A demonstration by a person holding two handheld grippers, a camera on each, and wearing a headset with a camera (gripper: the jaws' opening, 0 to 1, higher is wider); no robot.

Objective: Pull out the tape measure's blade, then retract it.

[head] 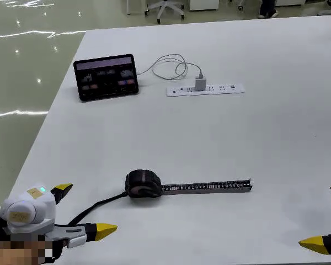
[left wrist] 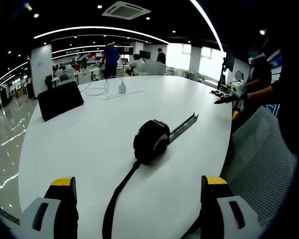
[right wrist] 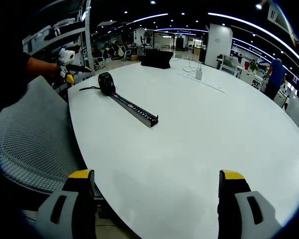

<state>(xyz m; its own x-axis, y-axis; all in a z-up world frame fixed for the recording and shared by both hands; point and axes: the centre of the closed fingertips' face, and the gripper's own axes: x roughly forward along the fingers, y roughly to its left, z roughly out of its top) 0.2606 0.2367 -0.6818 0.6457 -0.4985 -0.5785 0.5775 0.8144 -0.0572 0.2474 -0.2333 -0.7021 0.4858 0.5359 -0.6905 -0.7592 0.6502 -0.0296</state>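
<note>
A black tape measure [head: 143, 184] lies on the white table [head: 209, 138], its blade [head: 207, 187] pulled out flat to the right and its wrist strap [head: 94, 207] trailing left. My left gripper [head: 84, 210] stands open at the table's front left, holding nothing, a short way from the case. In the left gripper view the case [left wrist: 152, 140] lies ahead of the open left gripper [left wrist: 139, 181], with the strap running between the jaws. My right gripper [head: 326, 216] is open at the front right, well clear of the blade's end [right wrist: 152, 120]. Nothing lies between the right gripper [right wrist: 157, 174] jaws.
A dark tablet [head: 106, 77] stands propped at the back left. A white power strip [head: 205, 89] with a charger [head: 201, 83] and a looped cable lies behind the tape. A grey mesh chair [right wrist: 30, 139] sits at the table's near edge.
</note>
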